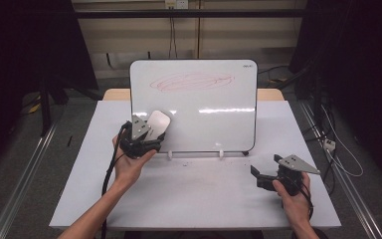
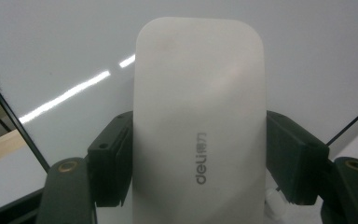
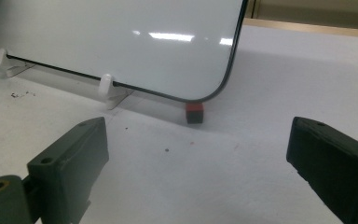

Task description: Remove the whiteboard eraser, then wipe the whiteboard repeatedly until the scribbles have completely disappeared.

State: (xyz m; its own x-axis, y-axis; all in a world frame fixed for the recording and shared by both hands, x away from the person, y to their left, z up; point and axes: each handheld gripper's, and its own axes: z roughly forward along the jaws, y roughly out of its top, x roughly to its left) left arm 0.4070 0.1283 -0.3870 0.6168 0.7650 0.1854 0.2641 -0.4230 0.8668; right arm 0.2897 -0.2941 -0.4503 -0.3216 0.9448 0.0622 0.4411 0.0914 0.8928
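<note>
- Left hand-held gripper [image 1: 146,137]: I hold it raised in front of the whiteboard's lower left part, its jaws clamped on the two long sides of the white eraser [image 2: 199,126].
- Eraser: a rounded white block with the grey word "deli" printed on its back; in the high view it sits at the board's lower left area [image 1: 158,121], well below the scribble. I cannot tell whether its face touches the board.
- Whiteboard [image 1: 214,114]: propped upright on two small white clip feet [image 3: 106,85] on the white tabletop [image 1: 199,194]; a red oval scribble [image 1: 192,81] marks its upper part.
- Right hand-held gripper [image 1: 264,175]: I hold it low over the tabletop near the right front, well apart from the board, jaws spread wide with nothing between them.
- Small red-and-black block [image 3: 195,112]: it lies on the tabletop just under the board's lower right corner, seen in the right gripper view.
</note>
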